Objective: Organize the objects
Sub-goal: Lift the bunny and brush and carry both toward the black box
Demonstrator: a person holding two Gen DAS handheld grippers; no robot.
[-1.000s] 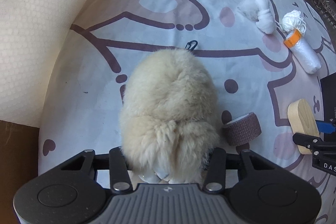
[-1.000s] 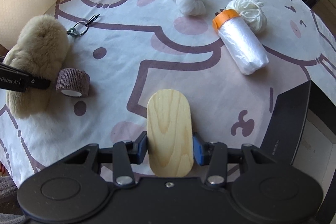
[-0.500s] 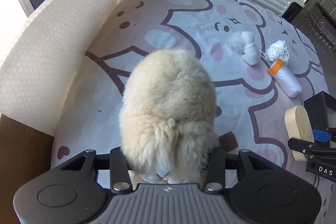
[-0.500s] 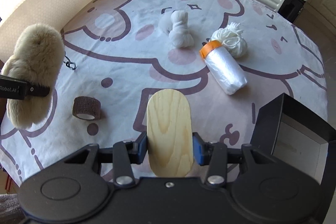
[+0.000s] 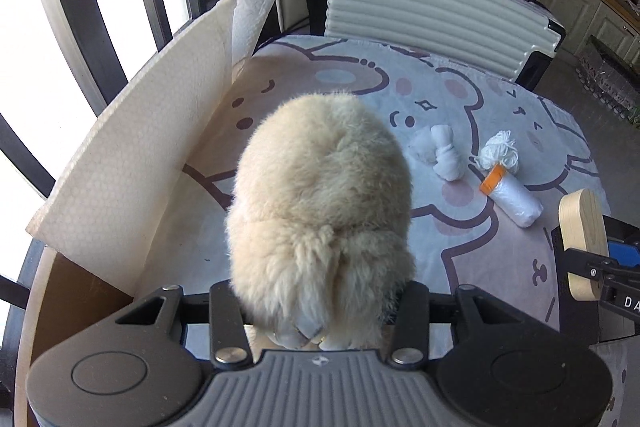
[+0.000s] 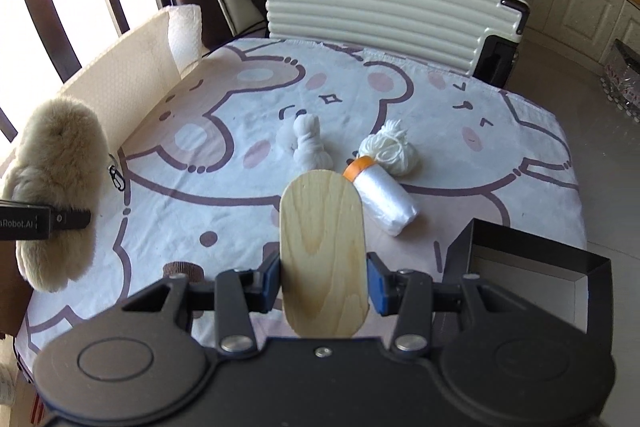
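Fluffy plush (image 5: 320,203) clamped in left gripper (image 5: 320,311), jaws narrowed on its base; wooden oval block (image 6: 322,255) pinched upright in right gripper (image 6: 322,279). Both off the cloth, neither stowed. Beyond jaws: knotted white cloth (image 6: 308,143), bag roll (image 6: 384,199), yarn (image 6: 390,151), tape roll (image 6: 182,270) left.

Left gripper (image 5: 320,303): black body, ribbed grey centre plate, two round side discs, silver screws. Right gripper (image 6: 323,277): all-black body, blue finger pads (image 6: 376,277), silver screws, white lettering on its side.
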